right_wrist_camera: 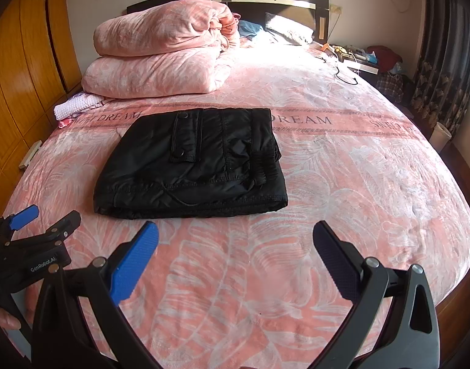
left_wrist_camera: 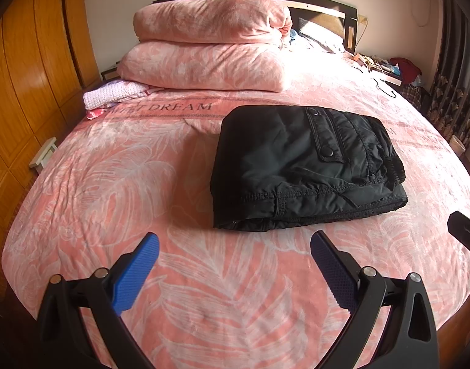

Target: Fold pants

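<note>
Black pants (left_wrist_camera: 302,166) lie folded into a compact rectangle on the pink bedspread (left_wrist_camera: 112,184), snap-button pocket flap on top. They also show in the right wrist view (right_wrist_camera: 192,160). My left gripper (left_wrist_camera: 235,246) is open and empty, held above the bed a little in front of the pants' near edge. My right gripper (right_wrist_camera: 235,236) is open and empty, also just in front of the pants. The left gripper also shows at the left edge of the right wrist view (right_wrist_camera: 44,218), open.
Two folded pink quilts (left_wrist_camera: 210,46) are stacked at the bed's head, a small white-and-pink cloth (left_wrist_camera: 115,92) beside them. A wooden wardrobe (left_wrist_camera: 29,77) runs along the left. A cluttered nightstand (right_wrist_camera: 358,58) and dark curtains (right_wrist_camera: 444,61) are on the right.
</note>
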Demonstrator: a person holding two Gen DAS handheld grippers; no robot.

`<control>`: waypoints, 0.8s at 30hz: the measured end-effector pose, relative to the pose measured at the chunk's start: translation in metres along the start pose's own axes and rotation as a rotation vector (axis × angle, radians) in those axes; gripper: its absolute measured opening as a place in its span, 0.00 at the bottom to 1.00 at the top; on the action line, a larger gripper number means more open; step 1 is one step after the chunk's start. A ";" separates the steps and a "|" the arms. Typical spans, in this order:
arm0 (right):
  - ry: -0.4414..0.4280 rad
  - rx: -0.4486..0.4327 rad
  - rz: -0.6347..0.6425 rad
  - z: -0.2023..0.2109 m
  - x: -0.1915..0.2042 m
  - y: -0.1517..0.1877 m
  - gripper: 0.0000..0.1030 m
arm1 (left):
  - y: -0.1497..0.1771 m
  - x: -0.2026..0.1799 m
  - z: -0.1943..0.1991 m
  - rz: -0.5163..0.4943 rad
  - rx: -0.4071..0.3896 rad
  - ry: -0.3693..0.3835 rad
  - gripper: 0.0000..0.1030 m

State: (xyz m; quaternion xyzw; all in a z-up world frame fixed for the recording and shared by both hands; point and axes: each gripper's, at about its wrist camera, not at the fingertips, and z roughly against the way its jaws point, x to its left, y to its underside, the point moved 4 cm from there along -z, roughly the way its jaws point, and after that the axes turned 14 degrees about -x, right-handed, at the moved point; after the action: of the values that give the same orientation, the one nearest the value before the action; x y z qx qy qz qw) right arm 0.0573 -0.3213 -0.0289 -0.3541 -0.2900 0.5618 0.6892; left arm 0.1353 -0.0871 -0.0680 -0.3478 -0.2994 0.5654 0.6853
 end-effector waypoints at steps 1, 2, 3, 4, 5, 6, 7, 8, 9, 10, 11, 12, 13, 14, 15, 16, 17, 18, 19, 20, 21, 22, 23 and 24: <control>0.000 0.000 0.000 0.000 0.000 0.000 0.97 | 0.000 0.000 0.000 0.000 -0.001 0.000 0.96; 0.001 0.000 0.001 0.000 0.000 0.000 0.97 | 0.000 0.000 0.000 0.001 0.000 -0.001 0.96; 0.001 0.001 0.001 0.000 0.000 0.000 0.97 | 0.000 0.000 0.000 0.000 0.000 -0.001 0.96; 0.001 0.002 0.001 0.000 0.000 0.000 0.97 | 0.000 0.000 0.000 0.001 0.000 0.000 0.96; 0.000 0.004 0.001 -0.001 0.000 0.000 0.97 | 0.000 0.000 0.000 0.001 0.001 -0.001 0.96; 0.000 0.004 0.001 -0.001 0.000 0.000 0.97 | 0.000 0.000 0.000 0.001 0.001 -0.001 0.96; 0.001 0.004 0.001 -0.001 0.001 0.000 0.97 | 0.000 0.000 0.000 0.001 0.001 -0.002 0.96; 0.000 0.004 0.002 -0.001 0.001 0.000 0.97 | 0.001 0.000 -0.001 0.000 0.001 -0.002 0.96; 0.001 0.004 0.002 -0.001 0.001 0.001 0.97 | 0.001 0.000 -0.001 -0.001 0.001 -0.002 0.96; 0.002 0.005 0.003 -0.001 0.001 0.001 0.97 | 0.001 0.001 -0.001 0.000 0.000 -0.002 0.96; 0.002 0.005 0.003 -0.001 0.001 0.001 0.97 | 0.001 0.001 -0.002 0.002 -0.003 -0.002 0.96; 0.001 0.006 0.002 -0.001 0.001 0.001 0.97 | 0.002 0.002 -0.002 0.003 -0.005 -0.002 0.96; -0.001 0.009 0.002 -0.002 0.001 0.002 0.97 | 0.002 0.003 -0.002 0.005 -0.008 0.001 0.96; -0.003 0.011 0.001 -0.003 0.001 0.003 0.97 | 0.002 0.004 -0.002 0.009 -0.011 0.002 0.96; -0.005 0.011 0.001 -0.004 0.001 0.003 0.97 | 0.003 0.005 -0.002 0.010 -0.015 0.002 0.96; -0.006 0.012 0.002 -0.004 0.001 0.004 0.97 | 0.002 0.004 -0.002 0.007 -0.017 0.004 0.96; -0.007 0.013 0.002 -0.005 0.001 0.005 0.97 | 0.002 0.005 -0.002 0.004 -0.018 0.005 0.96; -0.008 0.015 0.002 -0.005 0.001 0.005 0.97 | 0.001 0.004 -0.003 0.001 -0.018 0.006 0.96; -0.010 0.016 0.002 -0.006 0.001 0.005 0.97 | 0.001 0.004 -0.003 -0.002 -0.018 0.008 0.96; -0.010 0.017 0.002 -0.007 0.000 0.006 0.97 | 0.001 0.004 -0.002 -0.004 -0.014 0.008 0.96; -0.009 0.017 0.003 -0.007 0.000 0.006 0.97 | 0.001 0.004 -0.003 -0.004 -0.009 0.007 0.96; -0.009 0.019 0.003 -0.007 0.000 0.006 0.97 | 0.001 0.004 -0.003 -0.001 -0.005 0.008 0.96; -0.009 0.021 0.002 -0.008 0.000 0.007 0.97 | 0.001 0.004 -0.003 0.003 -0.004 0.010 0.96; -0.011 0.022 0.001 -0.008 0.000 0.007 0.97 | 0.001 0.005 -0.003 0.005 -0.004 0.012 0.96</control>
State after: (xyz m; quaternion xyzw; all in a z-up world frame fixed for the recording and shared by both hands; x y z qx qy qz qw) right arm 0.0597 -0.3220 -0.0392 -0.3439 -0.2872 0.5672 0.6910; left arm 0.1381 -0.0828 -0.0703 -0.3534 -0.2954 0.5645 0.6850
